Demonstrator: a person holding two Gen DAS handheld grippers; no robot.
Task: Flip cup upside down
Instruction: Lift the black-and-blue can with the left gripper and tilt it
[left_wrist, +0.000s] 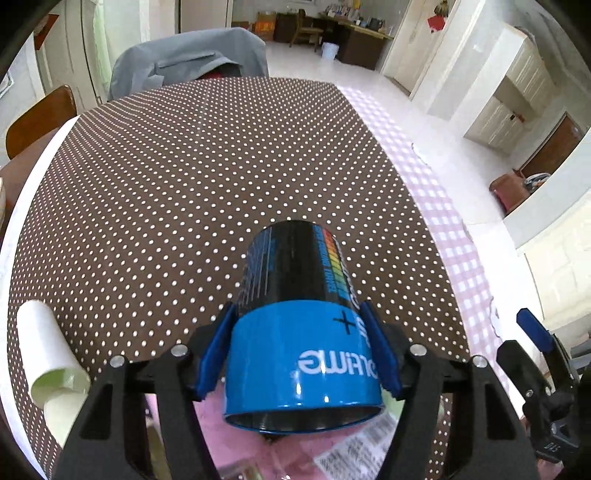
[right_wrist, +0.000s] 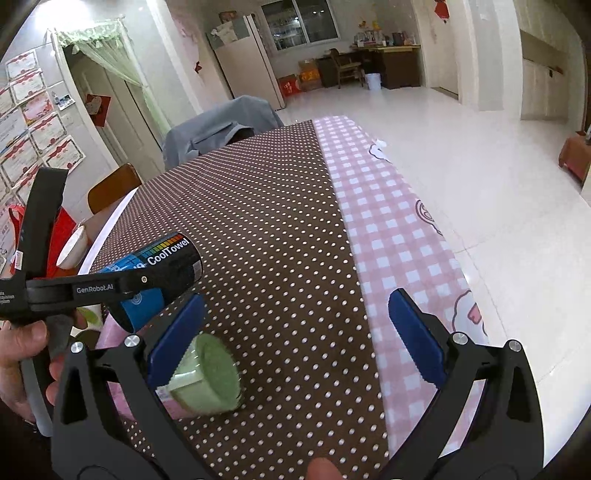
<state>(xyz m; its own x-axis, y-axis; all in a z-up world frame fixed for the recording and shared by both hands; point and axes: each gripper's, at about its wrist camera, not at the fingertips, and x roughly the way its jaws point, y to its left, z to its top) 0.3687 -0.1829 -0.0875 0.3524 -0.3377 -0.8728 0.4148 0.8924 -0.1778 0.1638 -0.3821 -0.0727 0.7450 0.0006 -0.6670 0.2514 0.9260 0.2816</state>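
Blue-and-black tin cup sits clamped between my left gripper pads, held off the polka-dot tablecloth and lying roughly on its side. Open mouth faces back toward the left wrist camera, closed base points away over the table. In the right wrist view the same cup hangs in the air at the left, tilted, "CoolTowel" print readable, well above the cloth.

Blue pads grip the blue band near the rim, one each side. Grip looks centred, no visible slip.

My right gripper is spread wide, holding nothing, hovering low over the table. A pale green cup lies on its side just beside its left pad; I can't tell if they touch. A white paper tube lies at the left table edge.

Judgement: flip is about half done. To finish well, keep rolling the wrist the same way until the mouth points straight down, then lower onto bare brown cloth ahead, clear of the green cup and the pink checked cloth seam. Keep the squeeze firm; glossy metal could slide. Rim should land flat, all round, before the pads part.
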